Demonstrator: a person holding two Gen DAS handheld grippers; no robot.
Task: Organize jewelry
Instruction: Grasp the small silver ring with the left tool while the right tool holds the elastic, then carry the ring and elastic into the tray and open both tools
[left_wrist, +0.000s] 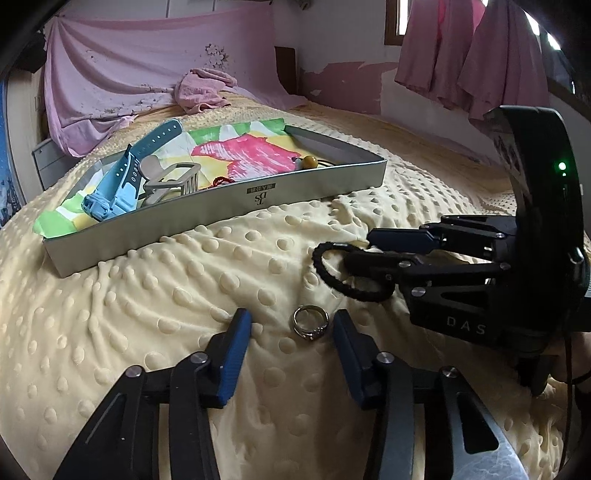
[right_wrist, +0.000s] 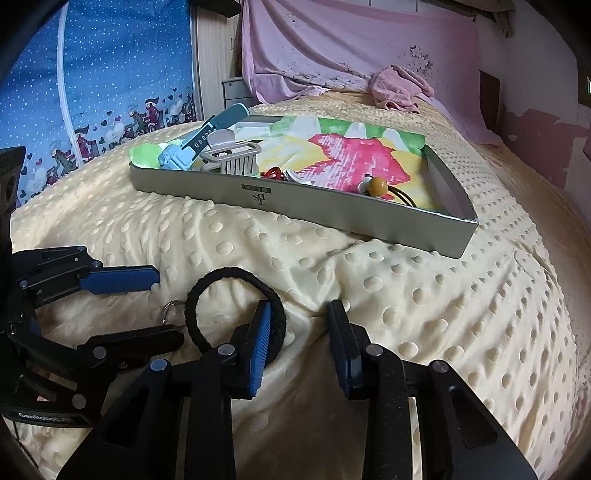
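Now: left gripper (left_wrist: 291, 328) low over dimpled yellow blanket (left_wrist: 184, 295) on bed, jaws apart either side of silver ring (left_wrist: 310, 322), pads not touching it. Right gripper (right_wrist: 299, 332) jaws apart, left finger inside black hair tie (right_wrist: 236, 306) loop, nothing clamped. Grey tray (right_wrist: 295, 206) behind holds watch straps (right_wrist: 195, 144), hair claw (right_wrist: 232, 157), beaded tie (right_wrist: 376, 184).

The ring (left_wrist: 310, 323) lies on the blanket (left_wrist: 221, 280) before the tray (left_wrist: 236, 199), hair tie (left_wrist: 351, 269) just beside it.
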